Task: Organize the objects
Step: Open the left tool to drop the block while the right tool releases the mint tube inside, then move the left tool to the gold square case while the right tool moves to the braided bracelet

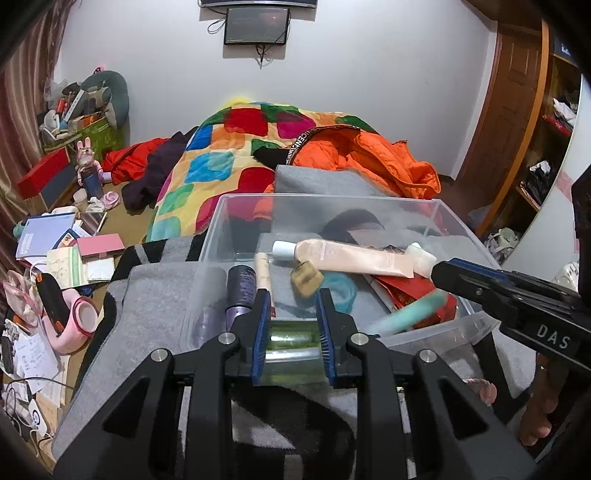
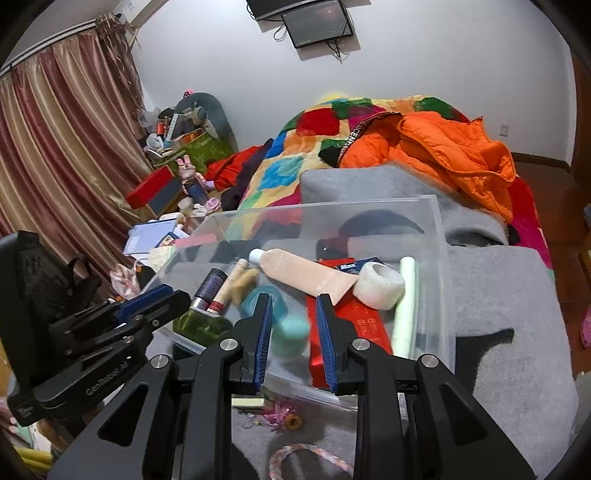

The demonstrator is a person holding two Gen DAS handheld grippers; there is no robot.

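Clear bin [image 1: 436,206]: tubes, bottles, tape.

Left gripper [image 1: 291,325] angled down, jaws clamped on what I'm holding. Right gripper [image 2: 293,325] also pitched down, jaws narrow; grip unclear. Fingers [image 1: 484,393] visible bottom right.

Teal object [image 2: 293,330] between right tool [image 2: 293,308] pads motion-blurred, possibly tube; wall screen [image 1: 256,25] cropped by top edge.

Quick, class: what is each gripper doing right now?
Left gripper: shut on the green bottle.
Right gripper: shut on the teal tube.
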